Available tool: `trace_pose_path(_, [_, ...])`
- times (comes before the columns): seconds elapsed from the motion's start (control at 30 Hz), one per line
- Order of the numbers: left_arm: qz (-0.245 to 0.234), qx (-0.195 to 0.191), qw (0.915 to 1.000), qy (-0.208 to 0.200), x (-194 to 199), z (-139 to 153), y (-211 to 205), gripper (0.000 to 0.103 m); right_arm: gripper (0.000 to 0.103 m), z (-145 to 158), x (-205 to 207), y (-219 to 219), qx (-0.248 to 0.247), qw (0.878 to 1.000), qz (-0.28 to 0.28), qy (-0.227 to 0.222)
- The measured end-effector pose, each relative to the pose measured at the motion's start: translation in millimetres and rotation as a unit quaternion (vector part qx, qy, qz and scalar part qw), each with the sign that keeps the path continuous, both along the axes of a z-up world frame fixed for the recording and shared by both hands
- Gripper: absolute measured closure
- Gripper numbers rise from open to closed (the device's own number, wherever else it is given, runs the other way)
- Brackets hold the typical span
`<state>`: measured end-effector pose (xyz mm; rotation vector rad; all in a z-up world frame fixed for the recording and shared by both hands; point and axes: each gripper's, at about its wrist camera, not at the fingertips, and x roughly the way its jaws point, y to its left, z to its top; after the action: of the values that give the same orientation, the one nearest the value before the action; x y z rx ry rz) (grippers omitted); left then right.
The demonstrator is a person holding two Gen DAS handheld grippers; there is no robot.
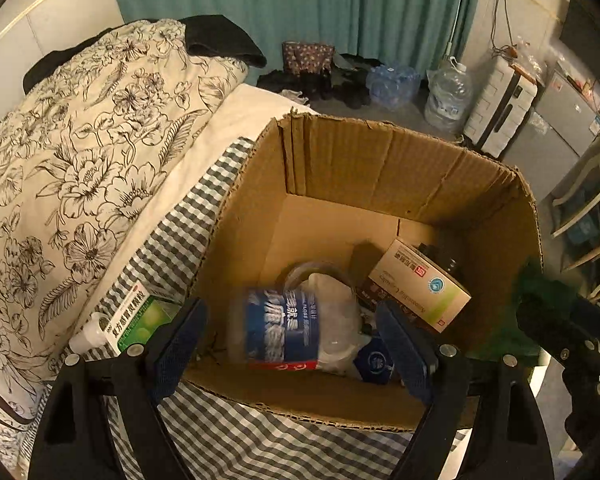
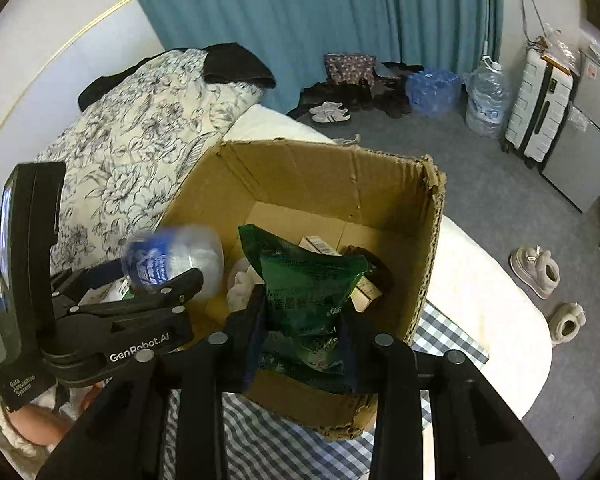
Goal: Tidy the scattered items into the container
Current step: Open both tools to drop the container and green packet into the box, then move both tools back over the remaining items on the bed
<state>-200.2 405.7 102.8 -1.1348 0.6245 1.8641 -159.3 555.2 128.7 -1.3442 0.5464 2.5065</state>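
Currently pinching the light, crinkly green bag low down in the part-closed right gripper over the box, near side; spreading the left gripper wide around the light, slippery bottle, untouched, best taken mid-body.

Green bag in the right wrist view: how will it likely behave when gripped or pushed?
The green bag looks floppy: its film creases between the jaws of the right gripper. It is probably light, since its top stands above them without sagging. The glossy surface may be slippery, so it could slide out into the cardboard box.
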Motion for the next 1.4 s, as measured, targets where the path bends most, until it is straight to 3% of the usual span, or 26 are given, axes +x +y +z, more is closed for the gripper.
trace_pose_path(0.17, [0.001,-0.001,1.0,0.0,0.6,4.8,-4.3,0.014,0.045,5.8,-0.2,-5.6,0.012,1.0,-0.011,0.004])
trace_pose_path(0.63, [0.024,0.001,0.9994,0.025,9.0,30.8,-44.0,0.013,0.044,30.5,21.8,-28.7,0.007,1.0,-0.005,0.025])
trace_pose_path(0.67, [0.027,0.0,0.9992,0.028,9.7,32.9,-48.6,0.013,0.042,32.3,24.1,-30.8,0.003,1.0,-0.003,0.027])
trace_pose_path(0.73, [0.03,-0.002,0.9991,0.031,11.6,37.0,-59.6,0.012,0.031,35.7,28.0,-35.0,-0.003,1.0,0.003,0.031])
trace_pose_path(0.9, [0.043,0.002,0.9984,0.038,11.1,46.3,-95.0,0.01,0.021,45.0,38.7,-63.1,-0.002,0.999,0.026,0.043])
trace_pose_path(1.2, [0.109,-0.003,0.9937,0.028,-17.2,47.1,-181.0,0.01,0.02,55.6,48.0,-130.5,-0.001,0.996,0.07,0.047])
trace_pose_path(1.4, [0.168,-0.015,0.9856,0.019,-45.9,35.6,-245.2,0.009,0.02,58.3,45.3,-175.1,-0.008,0.993,0.104,0.051])
